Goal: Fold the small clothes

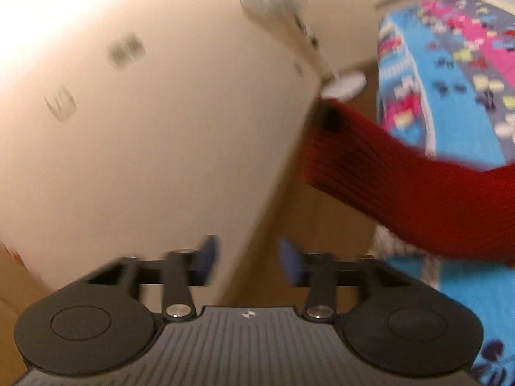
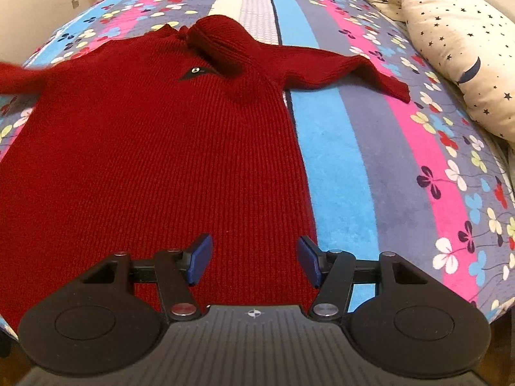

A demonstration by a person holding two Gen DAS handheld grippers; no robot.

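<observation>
Blue pads (image 2: pixel 199 259) of my right hand-held gripper (image 2: pixel 254 259) stand wide apart and hold nothing, hanging just above the lower hem of the red knitted sweater (image 2: pixel 145 148). That sweater lies flat, front up, on the bed (image 2: pixel 402 167), whose cover has blue, pink and grey stripes with a flower print. Its collar (image 2: pixel 222 45) is bunched into a thick roll at the far end, with a small dark tag and a metal stud just below it. One sleeve (image 2: pixel 341 67) stretches out to the right across the stripes; the other runs off to the left edge of my right wrist view, blurred. A cream pillow (image 2: pixel 457 48) printed with dark stars and moons sits along the right side of the bed, well apart from the sweater.

My left hand-held gripper (image 1: pixel 248 257) is also wide open and empty, its view heavily blurred. It points off the side of the bed toward a pale wall (image 1: pixel 145 112). A red sleeve (image 1: pixel 386 173) crosses the right of that view, over the edge of the striped cover (image 1: pixel 450 64), clear of my fingers
</observation>
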